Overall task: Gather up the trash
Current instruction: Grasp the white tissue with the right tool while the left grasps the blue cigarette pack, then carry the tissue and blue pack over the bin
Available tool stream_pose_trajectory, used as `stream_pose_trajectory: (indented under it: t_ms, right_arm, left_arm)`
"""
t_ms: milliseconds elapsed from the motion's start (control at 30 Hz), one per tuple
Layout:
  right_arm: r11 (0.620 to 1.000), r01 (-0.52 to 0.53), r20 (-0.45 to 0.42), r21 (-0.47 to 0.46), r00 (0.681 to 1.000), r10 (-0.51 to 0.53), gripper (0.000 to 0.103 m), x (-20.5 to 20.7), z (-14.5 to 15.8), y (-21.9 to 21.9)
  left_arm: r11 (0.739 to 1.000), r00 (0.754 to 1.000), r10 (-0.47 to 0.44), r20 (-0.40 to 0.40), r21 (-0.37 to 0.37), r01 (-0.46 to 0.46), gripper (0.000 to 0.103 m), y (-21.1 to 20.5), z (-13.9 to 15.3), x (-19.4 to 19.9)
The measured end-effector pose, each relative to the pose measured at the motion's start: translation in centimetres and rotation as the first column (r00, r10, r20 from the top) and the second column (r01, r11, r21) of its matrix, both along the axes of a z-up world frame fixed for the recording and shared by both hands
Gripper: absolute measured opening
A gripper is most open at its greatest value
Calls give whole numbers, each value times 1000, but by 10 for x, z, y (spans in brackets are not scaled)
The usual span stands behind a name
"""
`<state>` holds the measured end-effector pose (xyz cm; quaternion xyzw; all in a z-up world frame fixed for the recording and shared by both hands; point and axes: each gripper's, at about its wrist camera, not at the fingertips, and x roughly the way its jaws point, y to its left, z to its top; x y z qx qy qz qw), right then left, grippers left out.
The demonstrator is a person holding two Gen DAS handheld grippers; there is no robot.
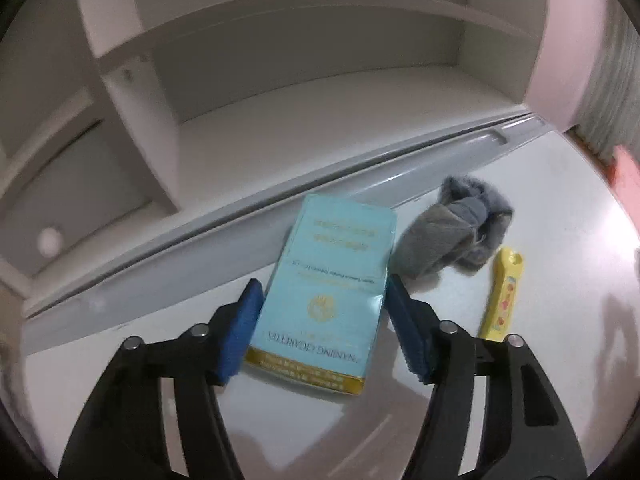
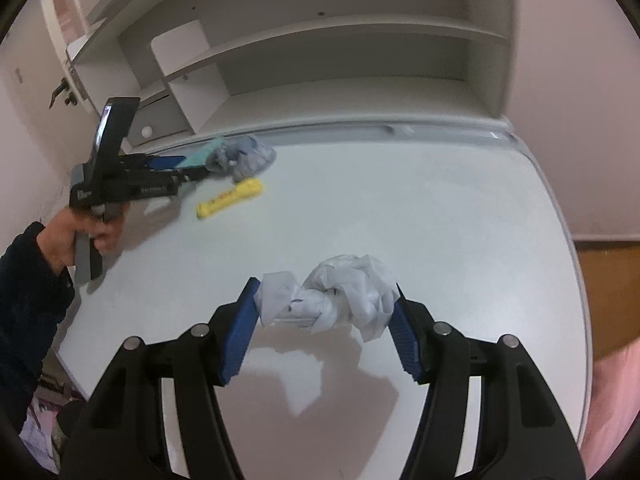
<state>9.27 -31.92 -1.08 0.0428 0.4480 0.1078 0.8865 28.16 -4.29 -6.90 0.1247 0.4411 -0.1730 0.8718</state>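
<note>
We see a glossy, smooth desk (image 1: 520,184) top with faint reflections. The cigarette pack (image 1: 328,292) is shiny film-wrapped card. The cloth (image 1: 452,236) near the desk's back edge looks fuzzy and matt. The yellow wrapper (image 1: 504,296) looks like smooth plastic. The crumpled paper (image 2: 336,300) is matt and creased. The finger pads (image 1: 244,328) are ribbed blue rubber on matt black plastic.

white desk (image 2: 400,200) | white shelves (image 1: 300,80) at 12 o'clock | small drawer with round knob (image 1: 49,240) at 9 o'clock
</note>
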Motion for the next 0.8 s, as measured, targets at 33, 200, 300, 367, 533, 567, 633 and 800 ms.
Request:
stream_pose_trajectory:
  t_ms: [33,200,300,367,533,567,633,800]
  right_arm:
    - [1000,24,3,8,1000,-24,60,-12,2,-9]
    - [988,155,23,-7,988,-155,60,-65,11,-49]
    - [970,241,24,-21,970,-240,60,-101,12,-77]
    - [952,306,35,-28,952,-305,60,-127,11,-101]
    - [869,494,33,-7,869,-494,60,-196,-4,-170]
    - [832,554,31,-19,832,-554,60,-217,-12,-189]
    - [788,615,28,-27,788,-615,60,-242,-19,-211]
    - [647,762,3,-26,648,-762,60,-326,-45,-275]
  left_arm:
    - [999,999,34,-11,8,-34,58,2,2,-4]
    - [990,991,129,34,46,-130,57,9,26,-31]
    - [991,991,122,52,42,-125,57,0,44,-60]
    - [995,993,78,84,62,-84,57,-19,55,-86]
    - [994,990,-107,91,-21,110,57,-96,76,-156]
    - [988,985,-145,97,-38,149,57,-113,78,-169]
    - [961,960,-257,113,-79,267,57,-166,84,-207]
    - [834,834,-520,183,-104,543,57,-288,83,-310]
